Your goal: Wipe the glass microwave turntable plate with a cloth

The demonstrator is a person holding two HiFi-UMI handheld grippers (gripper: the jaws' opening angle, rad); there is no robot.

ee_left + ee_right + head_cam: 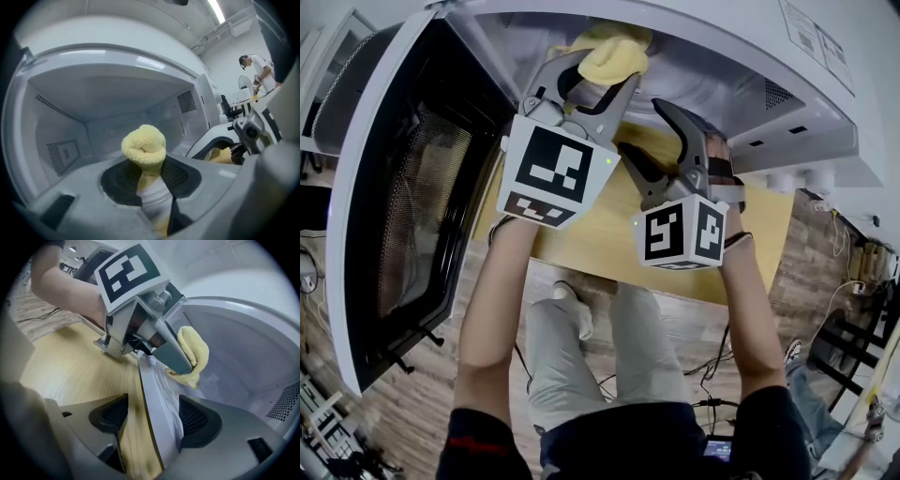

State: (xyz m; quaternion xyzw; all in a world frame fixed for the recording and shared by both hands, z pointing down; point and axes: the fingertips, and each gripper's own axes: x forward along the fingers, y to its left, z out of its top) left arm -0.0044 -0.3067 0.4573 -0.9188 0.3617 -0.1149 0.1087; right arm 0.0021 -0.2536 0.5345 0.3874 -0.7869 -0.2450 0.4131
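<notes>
Left claw (598, 75) with cloth (144, 145), plate (157, 408) before microwave (750, 56)

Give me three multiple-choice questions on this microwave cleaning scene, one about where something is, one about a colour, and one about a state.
1. Where is the cloth?
A. In the left tongs
B. On the floor
C. Over a chair

2. What colour is the cloth?
A. Blue
B. Red
C. Yellow

3. What are the right tongs doing?
A. Open and empty
B. Shut on the glass plate
C. Out of view

Answers:
1 A, the left gripper view shows it pinched between those tongs.
2 C, it is pale yellow in every view.
3 B, the right gripper view shows the plate's edge clamped between them.
</notes>
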